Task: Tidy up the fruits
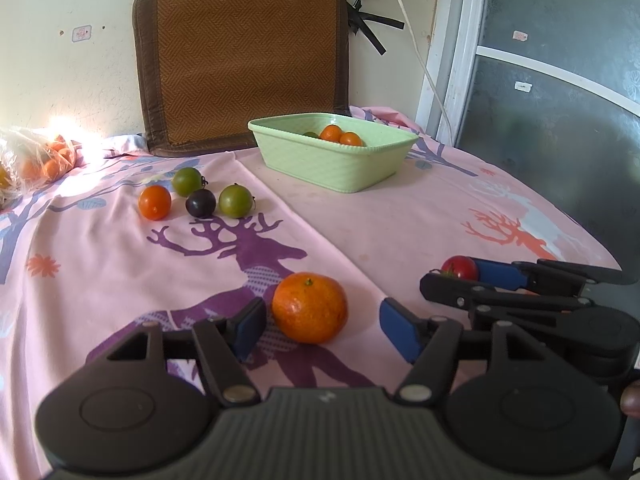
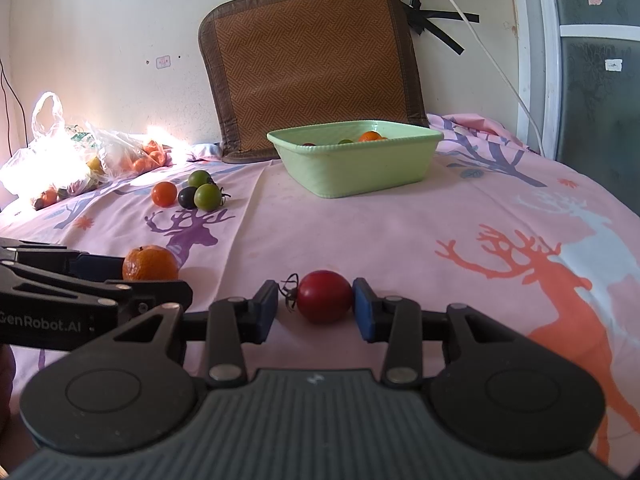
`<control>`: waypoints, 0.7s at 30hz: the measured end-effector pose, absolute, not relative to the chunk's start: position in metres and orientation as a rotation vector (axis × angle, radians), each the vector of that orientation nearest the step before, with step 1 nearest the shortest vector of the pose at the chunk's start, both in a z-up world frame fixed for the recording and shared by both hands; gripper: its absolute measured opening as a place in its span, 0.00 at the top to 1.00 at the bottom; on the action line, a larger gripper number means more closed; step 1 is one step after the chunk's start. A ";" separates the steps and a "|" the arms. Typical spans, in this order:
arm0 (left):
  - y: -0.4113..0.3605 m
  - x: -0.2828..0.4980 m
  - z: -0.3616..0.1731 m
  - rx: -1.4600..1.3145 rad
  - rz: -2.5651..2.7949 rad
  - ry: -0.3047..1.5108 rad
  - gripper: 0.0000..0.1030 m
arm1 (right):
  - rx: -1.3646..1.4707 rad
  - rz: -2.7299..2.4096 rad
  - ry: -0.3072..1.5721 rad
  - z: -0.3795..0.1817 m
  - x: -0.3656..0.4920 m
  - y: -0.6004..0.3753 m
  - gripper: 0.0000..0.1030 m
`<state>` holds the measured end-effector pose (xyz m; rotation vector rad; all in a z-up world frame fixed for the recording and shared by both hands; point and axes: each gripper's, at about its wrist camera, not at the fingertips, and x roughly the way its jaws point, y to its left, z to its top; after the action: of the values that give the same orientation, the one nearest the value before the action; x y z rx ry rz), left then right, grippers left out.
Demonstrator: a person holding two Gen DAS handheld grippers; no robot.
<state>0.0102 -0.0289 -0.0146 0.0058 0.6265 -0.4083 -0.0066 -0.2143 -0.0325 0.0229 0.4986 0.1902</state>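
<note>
— While I hold both tools low, what do you read?
— "GenRobot.AI" on the left gripper. It gapes around the orange, not touching. My right gripper is half open, one pad touching the tomato on the cloth.

From my left camera the basin wall hides most of its contents; only the tops of two oranges and a sliver of something green show. My right camera shows even less of them. The plastic bags are washed out by glare, contents mostly unreadable. The left frame edge cuts the bags off. The wall sticker is too small to read.
</note>
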 end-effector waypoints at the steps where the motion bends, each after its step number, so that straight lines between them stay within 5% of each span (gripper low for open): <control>1: -0.029 0.010 -0.015 0.006 -0.408 0.626 0.37 | 0.024 0.190 0.498 -0.033 -0.007 -0.214 0.57; 21: -0.027 0.012 -0.012 -0.006 -0.427 0.637 0.31 | 0.030 0.194 0.504 -0.031 -0.007 -0.214 0.57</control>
<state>0.0117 -0.0269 -0.0122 -0.0064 0.6372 -0.4270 -0.0066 -0.2142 -0.0312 0.0298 0.5042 0.1943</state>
